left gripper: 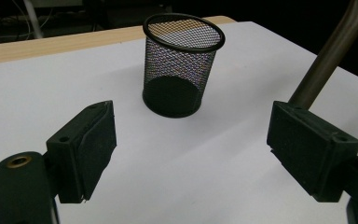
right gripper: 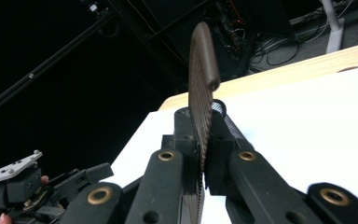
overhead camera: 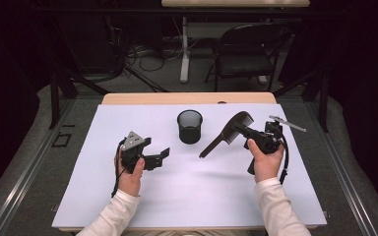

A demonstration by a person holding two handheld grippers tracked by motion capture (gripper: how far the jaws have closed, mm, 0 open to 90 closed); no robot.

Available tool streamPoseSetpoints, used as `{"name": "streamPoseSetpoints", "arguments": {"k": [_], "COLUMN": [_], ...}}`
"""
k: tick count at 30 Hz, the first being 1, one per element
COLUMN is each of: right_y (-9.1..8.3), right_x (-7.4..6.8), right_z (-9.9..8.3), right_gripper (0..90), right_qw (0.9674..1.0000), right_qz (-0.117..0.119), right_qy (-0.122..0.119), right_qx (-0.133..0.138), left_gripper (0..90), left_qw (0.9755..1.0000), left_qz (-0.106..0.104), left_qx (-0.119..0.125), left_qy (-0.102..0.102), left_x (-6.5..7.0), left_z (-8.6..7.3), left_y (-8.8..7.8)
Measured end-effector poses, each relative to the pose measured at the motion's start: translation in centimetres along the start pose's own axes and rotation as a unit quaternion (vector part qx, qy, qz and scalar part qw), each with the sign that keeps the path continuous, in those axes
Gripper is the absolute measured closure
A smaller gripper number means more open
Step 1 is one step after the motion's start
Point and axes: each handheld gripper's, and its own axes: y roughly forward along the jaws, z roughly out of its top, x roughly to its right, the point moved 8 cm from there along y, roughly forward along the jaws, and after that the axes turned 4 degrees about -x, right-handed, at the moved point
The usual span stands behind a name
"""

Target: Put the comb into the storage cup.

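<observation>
Brown comb (overhead camera: 229, 133): clamped by its toothed head in the right gripper (overhead camera: 252, 133), handle slanting down beside the mesh cup (overhead camera: 190, 127)
Left gripper (overhead camera: 163, 155): jaws wide apart, holding nothing, above the white mat (overhead camera: 187, 196)

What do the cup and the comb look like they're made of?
The cup: black wire mesh, probably metal, see-through wall with a solid rim. The comb: dark brown, smooth and matte, likely moulded plastic, held in the right gripper.

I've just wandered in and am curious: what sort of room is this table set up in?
Probably a lab or workshop set up for recording. Dark curtains surround the white-topped table, loose cables lie on the floor behind it beside a folding chair, and black frame poles stand around it.
</observation>
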Motion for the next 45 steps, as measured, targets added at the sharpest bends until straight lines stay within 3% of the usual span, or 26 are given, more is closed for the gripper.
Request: {"name": "streamPoseSetpoints", "arguments": {"k": [4, 9, 19, 45], "right_y": [0.5, 1.3, 2.4, 4.6], "right_x": [-0.3, -0.5, -0.4, -3.0], "right_z": [0.2, 0.3, 0.8, 4.0], "right_gripper": [86.5, 86.5, 86.5, 86.5], "right_qw": [1.0000, 0.9995, 0.9977, 0.9953], "right_qz": [-0.004, -0.006, -0.030, -0.040], "right_qy": [-0.008, -0.008, -0.027, -0.065], "right_qx": [-0.003, -0.029, -0.054, -0.060], "left_gripper": [15.8, 15.8, 15.8, 15.8], "left_qw": [1.0000, 1.0000, 1.0000, 0.9999], "left_qz": [0.002, 0.005, 0.008, 0.010], "left_qx": [0.001, 0.003, 0.001, 0.004], "left_qy": [-0.001, -0.003, -0.006, -0.009], "left_x": [-0.1, -0.4, -0.6, -0.8], "left_z": [0.0, 0.0, 0.0, 0.1], "left_y": [-0.1, -0.3, -0.3, -0.5]}}
